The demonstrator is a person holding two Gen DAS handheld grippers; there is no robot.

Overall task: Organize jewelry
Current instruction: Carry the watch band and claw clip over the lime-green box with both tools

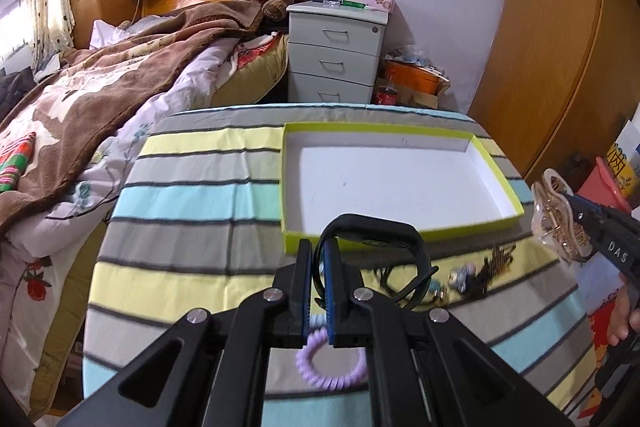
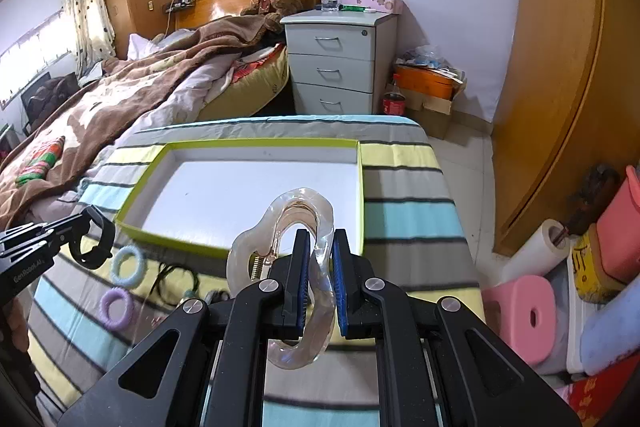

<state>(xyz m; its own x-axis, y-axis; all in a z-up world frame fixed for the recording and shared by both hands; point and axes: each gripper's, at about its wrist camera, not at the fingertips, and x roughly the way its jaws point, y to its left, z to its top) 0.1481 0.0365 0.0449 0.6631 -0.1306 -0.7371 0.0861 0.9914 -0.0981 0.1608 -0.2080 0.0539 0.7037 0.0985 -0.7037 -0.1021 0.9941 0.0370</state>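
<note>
My left gripper [image 1: 319, 247] is shut on a black wristband [image 1: 384, 231] and holds it above the table, just in front of the near rim of the white tray with a green rim [image 1: 500, 187]. My right gripper [image 2: 320, 239] is shut on a clear hair claw clip [image 2: 280, 227], held above the tray's near right corner [image 2: 360, 187]. On the striped cloth lie a purple coil hair tie [image 1: 332, 367], a pale blue coil hair tie [image 2: 128, 266], a black hair elastic [image 2: 176, 279] and small hair ornaments [image 1: 464, 277].
The table with striped cloth [image 1: 180, 195] stands beside a bed [image 1: 100, 87] on the left. A white drawer cabinet [image 1: 336, 55] is behind it. A wooden wardrobe [image 2: 560, 67], pink stool [image 2: 528, 315] and clutter are on the right.
</note>
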